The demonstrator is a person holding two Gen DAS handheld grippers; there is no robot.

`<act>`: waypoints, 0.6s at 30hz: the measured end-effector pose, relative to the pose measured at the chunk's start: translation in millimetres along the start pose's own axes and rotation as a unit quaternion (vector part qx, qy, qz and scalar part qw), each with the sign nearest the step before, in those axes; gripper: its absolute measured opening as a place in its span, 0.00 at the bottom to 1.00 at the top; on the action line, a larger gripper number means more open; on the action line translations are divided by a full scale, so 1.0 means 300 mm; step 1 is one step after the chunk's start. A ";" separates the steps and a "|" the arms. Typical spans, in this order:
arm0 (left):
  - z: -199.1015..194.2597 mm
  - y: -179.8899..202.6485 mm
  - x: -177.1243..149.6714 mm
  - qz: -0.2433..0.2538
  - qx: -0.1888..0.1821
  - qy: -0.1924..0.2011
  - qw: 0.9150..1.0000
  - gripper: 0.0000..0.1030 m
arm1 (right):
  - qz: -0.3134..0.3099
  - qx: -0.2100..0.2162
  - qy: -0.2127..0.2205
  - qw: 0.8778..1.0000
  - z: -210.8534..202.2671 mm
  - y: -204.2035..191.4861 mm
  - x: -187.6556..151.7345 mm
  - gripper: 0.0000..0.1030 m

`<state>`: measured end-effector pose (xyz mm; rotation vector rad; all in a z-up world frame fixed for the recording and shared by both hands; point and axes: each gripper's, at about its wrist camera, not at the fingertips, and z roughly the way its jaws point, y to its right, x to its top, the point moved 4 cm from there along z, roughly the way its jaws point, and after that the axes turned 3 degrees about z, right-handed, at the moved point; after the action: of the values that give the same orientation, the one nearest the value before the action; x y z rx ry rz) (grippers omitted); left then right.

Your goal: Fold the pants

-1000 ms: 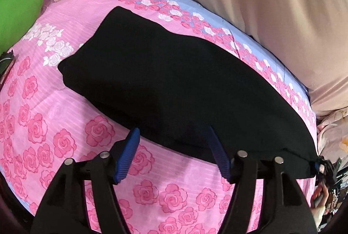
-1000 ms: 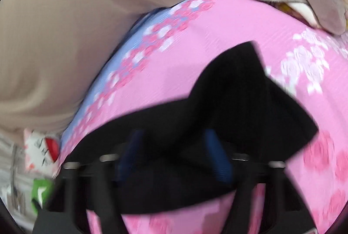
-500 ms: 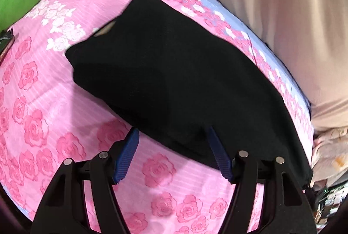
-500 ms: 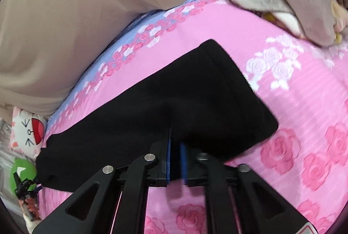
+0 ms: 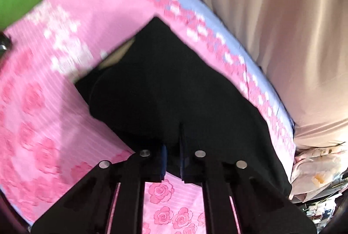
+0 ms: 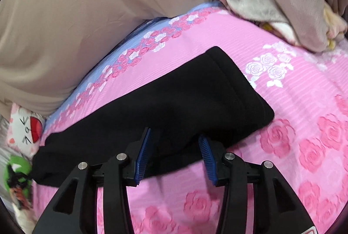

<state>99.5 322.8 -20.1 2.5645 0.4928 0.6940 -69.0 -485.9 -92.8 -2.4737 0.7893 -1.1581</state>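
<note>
Both hand-held grippers (image 5: 173,160) (image 6: 175,153) tilt down over black pants (image 6: 174,103).

Bare pink bedsheet (image 6: 304,108) beside black pants (image 6: 174,108); beige curtain (image 6: 76,27) behind.

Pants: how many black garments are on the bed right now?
1. The black pants lie stretched across the pink rose bedsheet; the left gripper is shut on their near edge, the right gripper open over the other end. Layers underneath could be hidden.
</note>
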 end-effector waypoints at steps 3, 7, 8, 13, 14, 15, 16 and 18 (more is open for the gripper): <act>0.044 -0.040 -0.002 0.004 0.037 -0.025 0.999 0.08 | -0.081 -0.008 0.001 0.997 -0.057 -0.161 -0.087 0.44; 0.091 -0.061 -0.021 0.002 0.039 -0.036 0.999 0.08 | -0.244 0.040 -0.021 0.969 -0.055 -0.532 -0.249 0.59; 0.088 -0.054 -0.020 0.005 0.040 -0.031 0.999 0.08 | -0.291 0.051 -0.028 0.955 -0.035 -0.632 -0.298 0.60; 0.078 -0.039 -0.009 0.013 0.033 -0.031 0.999 0.08 | -0.459 0.102 -0.067 0.880 0.118 -1.024 -0.517 0.60; 0.077 -0.037 -0.008 0.015 0.031 -0.031 0.999 0.09 | -0.477 0.107 -0.072 0.870 0.156 -1.079 -0.548 0.60; 0.074 -0.038 -0.006 0.015 0.029 -0.031 0.999 0.09 | -0.489 0.105 -0.074 0.863 0.182 -1.112 -0.565 0.59; 0.076 -0.036 -0.003 0.016 0.026 -0.032 0.999 0.09 | -0.497 0.101 -0.076 0.859 0.212 -1.138 -0.572 0.58; 0.074 -0.034 0.000 0.026 0.025 -0.032 0.999 0.09 | -0.498 0.100 -0.092 0.857 0.275 -1.173 -0.569 0.46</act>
<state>109.3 324.3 -42.5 2.6466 0.4285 0.6217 29.3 -98.7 -81.4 -2.7470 -0.7581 -1.1277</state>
